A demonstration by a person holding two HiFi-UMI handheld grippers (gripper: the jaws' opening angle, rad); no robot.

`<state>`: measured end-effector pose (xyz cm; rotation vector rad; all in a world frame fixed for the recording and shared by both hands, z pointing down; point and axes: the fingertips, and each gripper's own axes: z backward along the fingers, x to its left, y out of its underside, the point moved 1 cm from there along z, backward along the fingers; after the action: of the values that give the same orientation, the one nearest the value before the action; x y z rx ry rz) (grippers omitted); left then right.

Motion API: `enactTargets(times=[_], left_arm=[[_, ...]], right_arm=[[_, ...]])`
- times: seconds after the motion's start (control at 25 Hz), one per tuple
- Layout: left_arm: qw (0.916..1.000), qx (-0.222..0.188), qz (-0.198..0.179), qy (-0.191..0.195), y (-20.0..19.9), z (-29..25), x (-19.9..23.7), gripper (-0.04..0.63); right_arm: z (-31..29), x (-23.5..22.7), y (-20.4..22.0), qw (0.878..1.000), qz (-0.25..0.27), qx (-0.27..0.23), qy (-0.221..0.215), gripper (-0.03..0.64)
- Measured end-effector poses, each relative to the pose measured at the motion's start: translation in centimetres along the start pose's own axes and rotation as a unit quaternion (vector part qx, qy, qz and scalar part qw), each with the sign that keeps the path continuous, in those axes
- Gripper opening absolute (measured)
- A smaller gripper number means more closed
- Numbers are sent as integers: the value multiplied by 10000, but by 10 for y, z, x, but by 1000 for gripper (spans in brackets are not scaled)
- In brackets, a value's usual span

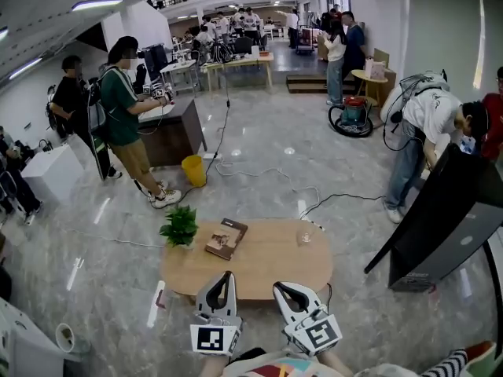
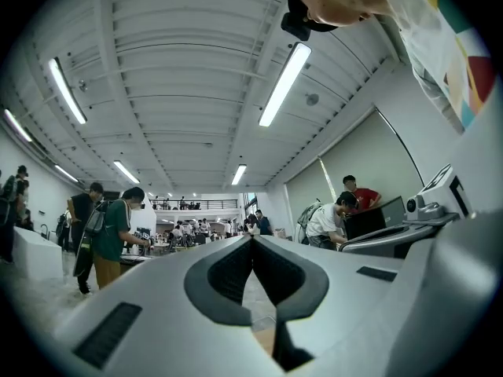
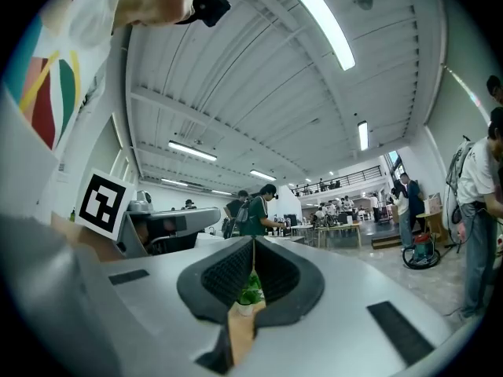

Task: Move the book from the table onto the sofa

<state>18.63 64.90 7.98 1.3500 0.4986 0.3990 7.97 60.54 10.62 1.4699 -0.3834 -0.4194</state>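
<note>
Surrounding hall: a wide room with a glossy floor (image 1: 259,171), several people at benches and desks well beyond the table, and a vacuum cleaner (image 1: 352,116) far off to the right.
Black screen (image 1: 440,218): a tilted dark panel on a stand, right of the table and clear of it.
Sofa: in none of the views, so which way the book must travel cannot be told.
Table (image 1: 267,269): a low wooden oval straight ahead of the person, its near edge just past both grippers.
Left gripper (image 1: 229,275): level, pointing across the table. Its jaws are pressed together at the tips with nothing between them.
Right gripper (image 1: 280,287): beside the left one and apart from it. Its jaws also meet, and nothing is pinched.
Book (image 1: 226,238): flat on the far-left part of the tabletop, untouched, just right of the plant.
Key relation: the book lies almost dead ahead of the left gripper, which is the nearer one. Its long axis runs away from the person, with the far end leaning slightly right. The likely need is for the left jaws to spread before meeting its near short edge.
Plant (image 1: 180,228): a small leafy pot at the table's left end, close enough to be brushed.
Glass (image 1: 306,235): a clear tumbler on the right half, well apart from the book.
</note>
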Motion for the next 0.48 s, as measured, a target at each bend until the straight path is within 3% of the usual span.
enactTargets(times=[0.12, 0.32, 0.48], left_arm=[[9999, 76, -88, -42, 6, -6, -5, 6], [9998, 190, 58, -31, 18, -15, -6, 6], [9998, 51, 165, 84, 32, -40, 2, 6]], right_arm=[[3, -16, 5, 9998, 19, -95, 152, 15], [16, -37, 5, 9975, -423, -253, 515, 15], [4, -57, 17, 9969, -178, -34, 760, 15]])
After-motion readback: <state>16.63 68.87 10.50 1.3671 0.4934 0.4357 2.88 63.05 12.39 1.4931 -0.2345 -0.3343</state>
